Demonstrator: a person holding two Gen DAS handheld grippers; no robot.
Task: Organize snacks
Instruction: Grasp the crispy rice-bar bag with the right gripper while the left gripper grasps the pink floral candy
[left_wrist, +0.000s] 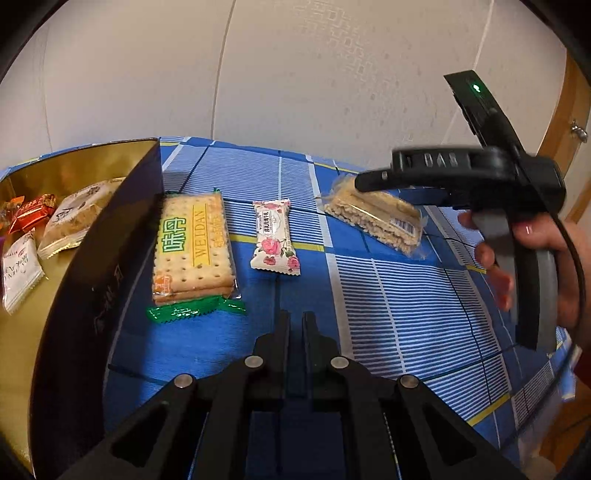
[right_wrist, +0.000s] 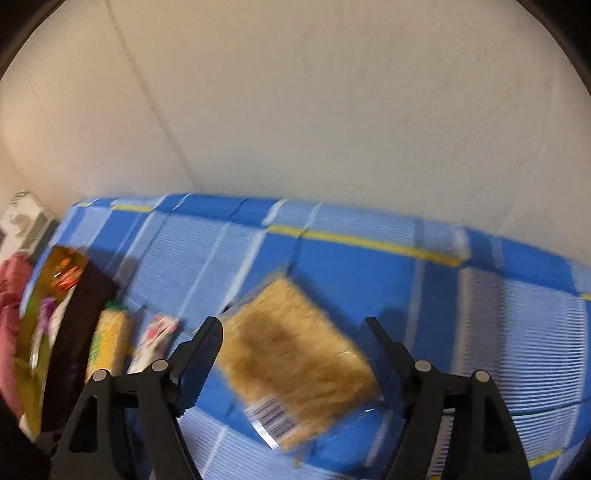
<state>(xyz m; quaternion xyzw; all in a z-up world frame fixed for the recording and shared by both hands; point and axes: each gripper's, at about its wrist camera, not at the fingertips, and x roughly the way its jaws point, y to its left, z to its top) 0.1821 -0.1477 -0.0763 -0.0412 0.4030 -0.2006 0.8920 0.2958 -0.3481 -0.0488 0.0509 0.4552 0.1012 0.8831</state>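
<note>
A clear-wrapped puffed-rice bar (left_wrist: 376, 218) lies on the blue plaid cloth (left_wrist: 406, 295). In the right wrist view the rice bar (right_wrist: 291, 354) lies between the spread fingers of my right gripper (right_wrist: 295, 325), which is open and just above it. From the left wrist view the right gripper (left_wrist: 369, 181) hovers over the bar's far end. A Weidan cracker pack (left_wrist: 194, 247) and a small rose-print candy pack (left_wrist: 274, 236) lie beside a dark box with a gold inside (left_wrist: 107, 251). My left gripper (left_wrist: 295, 321) is shut and empty above the cloth.
The box holds several wrapped snacks (left_wrist: 70, 218). A cream wall stands behind the table. A wooden door frame (left_wrist: 569, 122) is at the far right. Pink fabric (right_wrist: 11, 295) lies left of the box.
</note>
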